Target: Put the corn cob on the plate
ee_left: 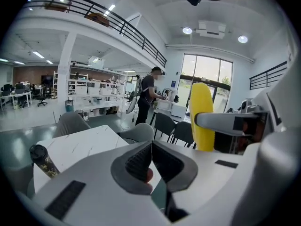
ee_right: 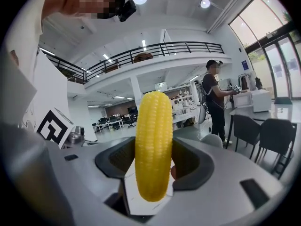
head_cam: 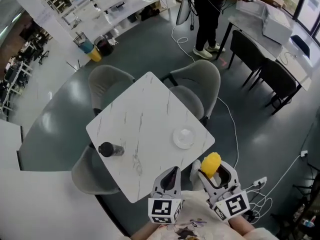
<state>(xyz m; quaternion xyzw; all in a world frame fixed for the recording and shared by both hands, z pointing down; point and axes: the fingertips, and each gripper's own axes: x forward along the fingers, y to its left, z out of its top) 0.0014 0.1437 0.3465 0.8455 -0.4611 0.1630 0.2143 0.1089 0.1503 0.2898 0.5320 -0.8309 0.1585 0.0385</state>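
One head view alone shows the plate [head_cam: 184,137]; right gripper [ee_right: 153,163] clamps corn cob [ee_right: 153,140], left gripper [ee_left: 151,160] closed.

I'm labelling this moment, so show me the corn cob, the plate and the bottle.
corn cob [ee_right: 153,145], right gripper view, middle of its yellow kernels.
plate [head_cam: 184,138], head view, its bare centre.
bottle [head_cam: 105,149], head view, its dark top.

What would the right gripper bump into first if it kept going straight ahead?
Probably nothing soon: the right gripper, holding the corn cob, points roughly level above the white table, toward a grey chair beyond; depth is unclear.
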